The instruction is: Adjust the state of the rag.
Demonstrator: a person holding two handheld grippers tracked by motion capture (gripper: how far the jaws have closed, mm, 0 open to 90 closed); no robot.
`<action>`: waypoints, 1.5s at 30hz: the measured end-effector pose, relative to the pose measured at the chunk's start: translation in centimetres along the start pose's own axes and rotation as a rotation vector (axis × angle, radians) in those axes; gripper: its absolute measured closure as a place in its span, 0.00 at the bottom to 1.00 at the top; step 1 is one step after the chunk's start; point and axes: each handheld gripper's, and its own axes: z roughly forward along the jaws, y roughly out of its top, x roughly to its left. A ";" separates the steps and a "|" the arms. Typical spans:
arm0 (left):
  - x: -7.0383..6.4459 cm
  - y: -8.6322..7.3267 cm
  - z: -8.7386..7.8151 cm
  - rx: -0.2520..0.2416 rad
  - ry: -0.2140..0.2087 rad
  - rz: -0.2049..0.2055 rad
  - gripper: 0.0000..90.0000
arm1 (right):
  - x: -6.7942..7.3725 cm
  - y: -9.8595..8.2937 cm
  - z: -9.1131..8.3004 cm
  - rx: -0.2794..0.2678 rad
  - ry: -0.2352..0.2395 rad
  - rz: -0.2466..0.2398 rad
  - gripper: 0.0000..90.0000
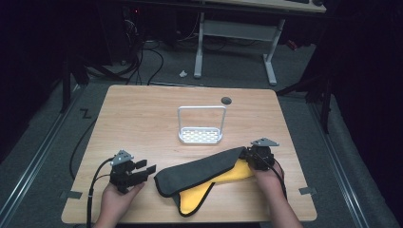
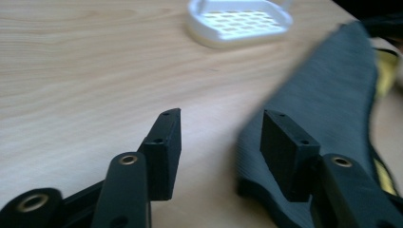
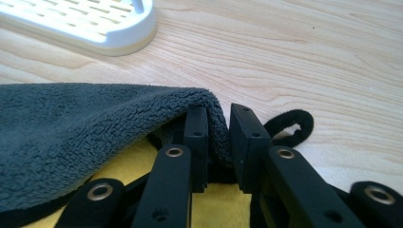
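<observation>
A cloth (image 1: 199, 173), dark grey on one side and yellow on the other, lies folded on the wooden table (image 1: 142, 114) near its front edge. My right gripper (image 1: 248, 154) is shut on the cloth's right corner; in the right gripper view the grey edge (image 3: 216, 128) is pinched between the jaws of the right gripper (image 3: 219, 142), with a small black loop (image 3: 290, 126) beside them. My left gripper (image 1: 148, 167) stands open just left of the cloth. In the left gripper view the left gripper (image 2: 221, 142) shows its jaws spread wide, the cloth (image 2: 323, 99) lying by the right one.
A white perforated tray with a tall wire handle (image 1: 200, 136) stands at the table's middle, behind the cloth. A dark round hole (image 1: 226, 100) sits near the far edge. Beyond the table are a white desk frame (image 1: 235, 33) and cables on the floor.
</observation>
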 end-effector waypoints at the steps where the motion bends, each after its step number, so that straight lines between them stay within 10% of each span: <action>1: -0.7 -0.5 0.0 0.008 -0.021 0.018 0.52 | -0.1 0.0 0.1 0.002 0.000 0.002 0.86; 6: -4.3 -2.4 0.4 0.045 -0.117 0.101 0.46 | 0.0 -0.1 0.2 0.003 -0.009 0.002 0.85; 9: -5.5 -3.2 1.6 0.100 -0.083 0.194 0.46 | 0.1 -0.2 0.2 0.006 -0.007 0.003 0.85; 11: -5.4 -3.4 2.5 0.132 -0.063 0.198 0.47 | 0.2 -0.3 0.3 0.006 -0.004 0.003 0.85; 17: -4.6 -2.0 1.8 0.101 -0.046 0.179 0.99 | 0.0 -0.9 0.1 0.006 0.010 0.013 0.86; 24: -2.7 1.1 -0.2 0.023 -0.022 0.158 1.00 | -0.1 -1.3 -0.3 -0.005 0.023 0.019 0.87; 26: -2.4 2.2 0.1 0.028 -0.071 0.151 1.00 | -0.1 -1.4 -0.4 -0.008 0.022 0.021 0.87; 31: -3.8 0.1 1.5 0.068 -0.118 0.158 0.66 | -0.3 -1.5 -0.5 -0.008 0.029 0.032 0.87; 36: -5.1 -1.3 3.5 0.098 -0.058 0.214 0.55 | -0.1 -1.8 -0.4 -0.006 0.033 0.026 0.87; 41: -4.0 -1.0 4.4 0.119 -0.031 0.174 0.89 | -0.3 -2.2 -0.5 -0.003 0.044 0.041 0.88; 45: -3.8 -1.0 4.0 0.106 -0.033 0.158 0.95 | -0.2 -2.5 -0.6 -0.006 0.051 0.038 0.88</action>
